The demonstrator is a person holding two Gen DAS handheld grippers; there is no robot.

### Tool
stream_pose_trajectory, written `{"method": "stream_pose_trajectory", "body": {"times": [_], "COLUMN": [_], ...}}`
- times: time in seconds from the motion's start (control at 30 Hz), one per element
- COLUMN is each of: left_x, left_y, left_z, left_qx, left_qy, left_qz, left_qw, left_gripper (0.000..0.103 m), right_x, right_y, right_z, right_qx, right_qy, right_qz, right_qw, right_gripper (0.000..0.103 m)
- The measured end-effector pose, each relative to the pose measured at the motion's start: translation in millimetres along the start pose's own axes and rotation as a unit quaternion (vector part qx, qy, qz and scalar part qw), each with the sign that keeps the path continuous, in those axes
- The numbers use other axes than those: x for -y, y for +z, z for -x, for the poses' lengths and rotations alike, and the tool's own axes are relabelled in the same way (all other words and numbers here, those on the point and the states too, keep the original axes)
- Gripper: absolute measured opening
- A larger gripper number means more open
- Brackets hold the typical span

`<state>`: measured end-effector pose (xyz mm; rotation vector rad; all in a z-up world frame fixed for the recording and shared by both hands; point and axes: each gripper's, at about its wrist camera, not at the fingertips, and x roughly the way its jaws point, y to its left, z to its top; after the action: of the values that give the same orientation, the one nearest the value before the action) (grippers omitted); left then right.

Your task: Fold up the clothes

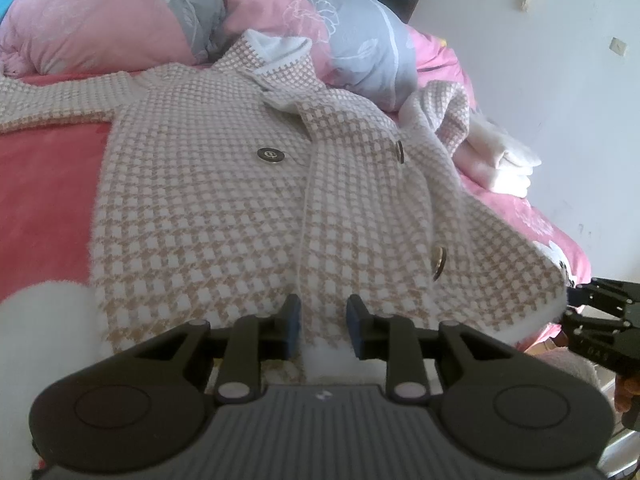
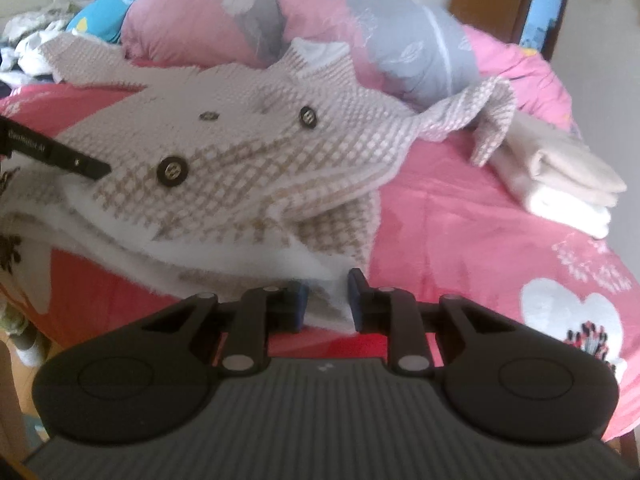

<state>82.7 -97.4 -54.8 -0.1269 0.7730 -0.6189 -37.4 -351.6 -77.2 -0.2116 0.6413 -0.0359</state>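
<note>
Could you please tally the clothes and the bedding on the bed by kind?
Checked jacket: 1
Folded cream garment: 1
Pink and grey floral quilt: 1
Pink bedsheet: 1
Total: 4

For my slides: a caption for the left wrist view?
Left gripper pinching the hem of a houndstooth coat spread on a pink bed.

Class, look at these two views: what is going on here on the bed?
A person with a gripper in each hand is folding a checked jacket spread on a pink bedsheet. The left gripper and right gripper each pinch its white hem. The far sleeves are not yet folded. A folded white cloth lies beside it.
</note>
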Motion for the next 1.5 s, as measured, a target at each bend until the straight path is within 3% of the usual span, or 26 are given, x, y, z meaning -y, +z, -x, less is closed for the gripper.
{"method": "stream_pose_trajectory", "body": {"times": [0.2, 0.27, 0.3, 0.37, 0.4, 0.43, 0.57, 0.63, 0.83, 0.93, 1.07, 1.13, 1.23, 1.4, 1.5], "left_x": [-1, -2, -2, -2, -1, -1, 7, 12, 19, 14, 8, 8, 9, 9, 4], "left_y": [-1, -1, -1, -1, 0, 0, 0, -1, -5, -5, -4, -3, -2, 5, 11], "left_z": [-1, -1, -1, -1, -1, 0, -1, 0, 5, 6, 12, 11, 13, 12, 11], "left_qx": [0.001, 0.001, 0.001, 0.0, -0.001, -0.002, -0.009, -0.012, -0.017, -0.019, -0.015, -0.013, -0.007, 0.005, 0.015], "left_qy": [-0.003, -0.003, -0.003, -0.004, -0.004, -0.004, -0.015, -0.021, -0.032, -0.036, -0.045, -0.054, -0.07, -0.095, -0.104], "left_qz": [0.0, -0.001, 0.0, -0.002, -0.003, -0.003, -0.017, -0.027, -0.044, -0.033, -0.024, -0.024, -0.028, -0.021, -0.018], "left_qw": [1.0, 1.0, 1.0, 1.0, 1.0, 1.0, 0.9997, 0.9993, 0.9984, 0.9986, 0.9986, 0.9982, 0.9972, 0.9953, 0.9943], "left_gripper": [0.027, 0.027, 0.027, 0.027, 0.027, 0.027, 0.031, 0.031, 0.029, 0.028, 0.028, 0.028, 0.029, 0.029, 0.029], "right_x": [-14, -18, -20, -18, -13, -7, 34, 48, 64, 72, 82, 82, 85, 91, 100], "right_y": [5, 5, 5, 8, 10, 11, 9, 0, -8, -15, -26, -27, -32, -41, -38], "right_z": [3, 4, 3, 1, 3, 4, 17, 12, 11, -2, -5, 3, 20, 47, 64], "right_qx": [0.01, 0.014, 0.018, 0.019, 0.023, 0.028, 0.044, 0.027, 0.024, -0.004, -0.028, -0.03, -0.035, -0.052, -0.035], "right_qy": [0.003, 0.01, 0.011, 0.01, 0.004, -0.002, -0.019, -0.023, -0.042, -0.052, -0.035, -0.042, -0.049, -0.063, -0.064], "right_qz": [0.057, 0.075, 0.082, 0.076, 0.059, 0.041, -0.088, -0.131, -0.177, -0.193, -0.232, -0.236, -0.23, -0.238, -0.27], "right_qw": [0.998, 0.997, 0.996, 0.997, 0.998, 0.999, 0.995, 0.991, 0.983, 0.98, 0.972, 0.97, 0.971, 0.968, 0.96], "right_gripper": [0.048, 0.048, 0.045, 0.025, 0.01, 0.007, 0.007, 0.007, 0.006, 0.007, 0.017, 0.042, 0.06, 0.067, 0.067]}}
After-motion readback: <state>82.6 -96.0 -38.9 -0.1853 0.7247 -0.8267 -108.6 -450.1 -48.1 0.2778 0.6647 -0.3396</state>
